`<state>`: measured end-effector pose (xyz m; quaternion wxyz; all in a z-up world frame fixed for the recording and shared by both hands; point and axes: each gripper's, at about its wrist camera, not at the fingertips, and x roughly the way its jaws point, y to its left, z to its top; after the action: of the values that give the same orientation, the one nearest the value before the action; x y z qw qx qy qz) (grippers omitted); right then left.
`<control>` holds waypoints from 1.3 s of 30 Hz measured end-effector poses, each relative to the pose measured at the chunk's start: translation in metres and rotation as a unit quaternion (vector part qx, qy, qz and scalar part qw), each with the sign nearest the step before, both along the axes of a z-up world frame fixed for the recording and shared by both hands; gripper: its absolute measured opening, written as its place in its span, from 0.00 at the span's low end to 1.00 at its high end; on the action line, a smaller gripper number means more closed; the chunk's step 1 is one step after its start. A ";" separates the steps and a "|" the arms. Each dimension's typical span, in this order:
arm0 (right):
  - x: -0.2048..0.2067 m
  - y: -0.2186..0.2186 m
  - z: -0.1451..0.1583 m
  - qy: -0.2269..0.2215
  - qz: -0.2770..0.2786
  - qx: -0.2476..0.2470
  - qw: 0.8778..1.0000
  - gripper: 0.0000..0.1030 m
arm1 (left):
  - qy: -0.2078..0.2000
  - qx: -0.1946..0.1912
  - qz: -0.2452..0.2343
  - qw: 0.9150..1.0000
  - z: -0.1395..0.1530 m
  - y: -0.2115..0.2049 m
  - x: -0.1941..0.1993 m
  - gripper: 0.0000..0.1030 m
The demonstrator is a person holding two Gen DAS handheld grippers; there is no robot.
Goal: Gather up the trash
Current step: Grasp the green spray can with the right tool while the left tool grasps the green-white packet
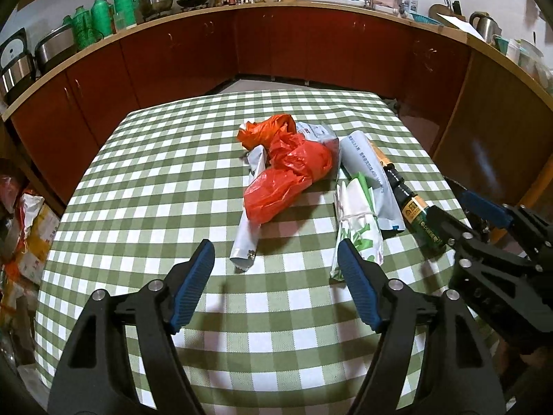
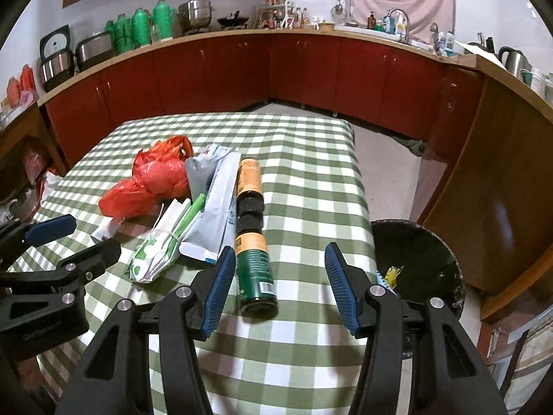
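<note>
A pile of trash lies on the green checked table (image 1: 166,159): a crumpled red plastic bag (image 1: 283,173) (image 2: 152,183), grey-white mailer pouches (image 1: 369,176) (image 2: 217,200), a green-and-white folded bag (image 1: 359,228) (image 2: 162,249) and a dark bottle (image 1: 414,204) (image 2: 254,242) lying on its side. My left gripper (image 1: 276,269) hovers open just short of the pile, nothing between its fingers. My right gripper (image 2: 276,276) is open, its jaws standing either side of the bottle's base without touching it. A black bin (image 2: 421,263) with a yellow scrap inside stands off the table's right edge.
Red-brown cabinets (image 1: 276,45) wrap around behind the table, their counter crowded with green flasks, pots and bottles. Packages are stacked on the floor at the left (image 1: 24,235). A strip of bare floor (image 2: 390,173) runs between table and cabinets.
</note>
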<state>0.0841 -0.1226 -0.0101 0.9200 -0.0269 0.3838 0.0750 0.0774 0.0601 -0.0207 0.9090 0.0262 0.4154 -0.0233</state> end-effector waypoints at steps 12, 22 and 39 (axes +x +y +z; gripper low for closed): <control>0.002 0.018 -0.007 0.026 0.029 -0.014 0.999 0.25 | 0.001 -0.008 -0.009 1.000 -0.002 0.000 -0.004 0.76; -0.007 -0.002 0.001 0.003 0.005 -0.004 1.000 0.24 | -0.007 -0.014 -0.038 0.999 0.000 -0.021 -0.008 0.76; -0.010 -0.028 0.001 -0.006 -0.007 0.024 1.000 0.24 | 0.031 -0.030 -0.050 0.998 -0.022 -0.042 0.016 0.25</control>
<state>0.0739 -0.1507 -0.0090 0.9233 -0.0022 0.3763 0.0773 0.0933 0.0178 -0.0429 0.8936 0.0193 0.4410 -0.0819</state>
